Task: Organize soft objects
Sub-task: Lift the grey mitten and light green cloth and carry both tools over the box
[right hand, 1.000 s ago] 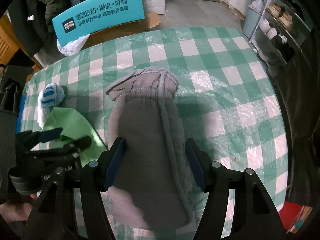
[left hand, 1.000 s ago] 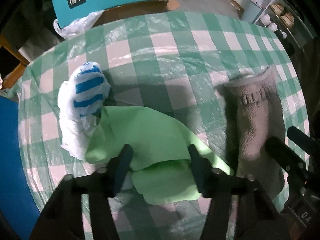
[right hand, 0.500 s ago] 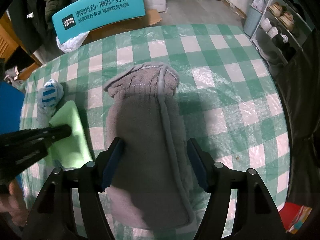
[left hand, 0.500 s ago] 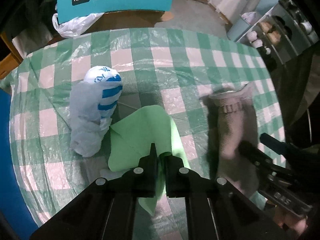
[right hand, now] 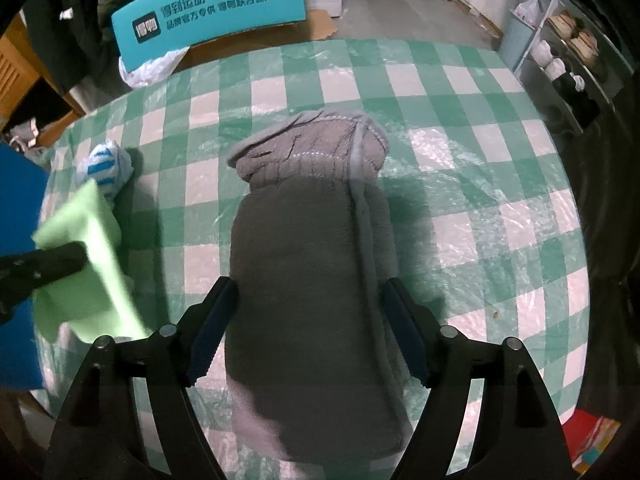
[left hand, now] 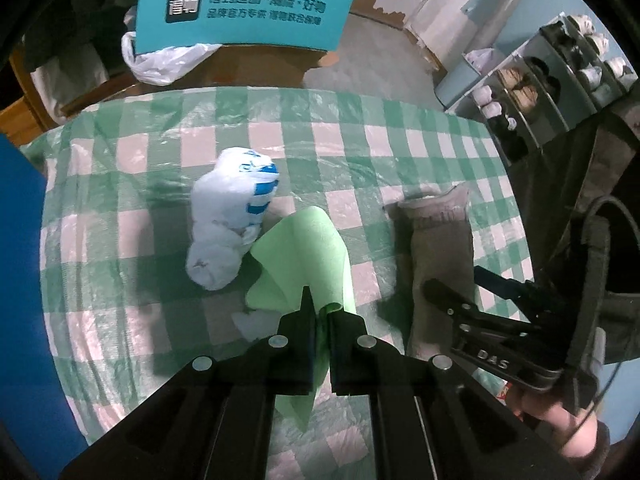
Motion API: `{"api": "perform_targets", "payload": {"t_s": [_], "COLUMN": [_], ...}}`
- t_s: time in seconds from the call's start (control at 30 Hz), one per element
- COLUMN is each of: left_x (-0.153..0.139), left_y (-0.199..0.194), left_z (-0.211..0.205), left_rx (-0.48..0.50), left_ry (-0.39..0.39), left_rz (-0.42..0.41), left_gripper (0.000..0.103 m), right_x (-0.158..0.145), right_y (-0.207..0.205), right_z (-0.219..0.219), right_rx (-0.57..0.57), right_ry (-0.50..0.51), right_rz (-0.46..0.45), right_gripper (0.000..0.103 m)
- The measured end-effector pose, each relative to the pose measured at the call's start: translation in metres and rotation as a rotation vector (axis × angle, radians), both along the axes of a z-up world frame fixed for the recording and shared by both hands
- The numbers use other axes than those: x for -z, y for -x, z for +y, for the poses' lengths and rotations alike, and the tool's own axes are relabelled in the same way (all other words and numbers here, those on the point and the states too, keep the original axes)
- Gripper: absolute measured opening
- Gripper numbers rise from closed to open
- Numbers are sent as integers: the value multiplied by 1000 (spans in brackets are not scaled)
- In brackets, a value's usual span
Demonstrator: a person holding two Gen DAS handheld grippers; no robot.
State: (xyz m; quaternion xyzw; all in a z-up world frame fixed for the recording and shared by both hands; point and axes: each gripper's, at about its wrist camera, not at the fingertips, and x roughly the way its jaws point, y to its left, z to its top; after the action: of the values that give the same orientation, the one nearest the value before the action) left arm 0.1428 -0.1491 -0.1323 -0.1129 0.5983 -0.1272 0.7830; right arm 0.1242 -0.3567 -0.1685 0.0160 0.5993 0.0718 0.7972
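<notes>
My left gripper is shut on a light green cloth and holds it lifted above the checked table; the cloth hangs in folds. It also shows in the right wrist view with the left gripper on it. A white and blue striped bundle lies on the table just left of the cloth. A grey fleece cloth lies lengthwise in the middle. My right gripper is open, its fingers on either side of the grey cloth's near half.
The table has a green and white checked cover under clear plastic. A teal sign board and a white plastic bag stand beyond the far edge. Shelves with shoes stand at the right. A blue panel is at the left.
My left gripper has shut on the green cloth and raised it off the table. The right gripper stays open around the grey cloth.
</notes>
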Motion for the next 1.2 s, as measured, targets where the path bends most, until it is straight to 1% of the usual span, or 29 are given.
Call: {"api": "perform_targets", "payload": {"t_s": [0.1, 0.13, 0.2, 0.27, 0.33, 0.37, 0.4, 0.5, 0.7, 1.2], "left_x": [-2, -2, -3, -4, -5, -6, -7, -9, -16, -45], "left_y": [5, 7, 9, 11, 13, 15, 16, 21, 31, 56], "left_z": [8, 10, 14, 18, 22, 24, 26, 31, 38, 53], "left_rx": [-10, -9, -15, -22, -28, -30, -33, -39, -41, -42], "left_ry": [0, -4, -14, -12, -16, -19, -21, -26, -43, -70], "left_rz": [-1, -2, -4, -3, -7, -10, -13, -19, -38, -112], "left_gripper": [5, 5, 5, 5, 5, 5, 5, 5, 5, 5], "right_x": [6, 8, 14, 17, 17, 16, 14, 10, -5, -65], "right_y": [-1, -1, -1, -2, -1, -1, 0, 1, 9, 31], "right_z": [4, 5, 6, 5, 6, 6, 6, 5, 12, 36], "right_rx": [-19, -23, -23, -23, -21, -20, -18, -14, -28, -91], "right_ry": [19, 23, 30, 31, 33, 31, 28, 0, -36, -77], "right_rz": [4, 5, 16, 21, 19, 18, 16, 16, -2, -108], "right_gripper": [74, 72, 57, 52, 41, 31, 27, 23, 22, 22]}}
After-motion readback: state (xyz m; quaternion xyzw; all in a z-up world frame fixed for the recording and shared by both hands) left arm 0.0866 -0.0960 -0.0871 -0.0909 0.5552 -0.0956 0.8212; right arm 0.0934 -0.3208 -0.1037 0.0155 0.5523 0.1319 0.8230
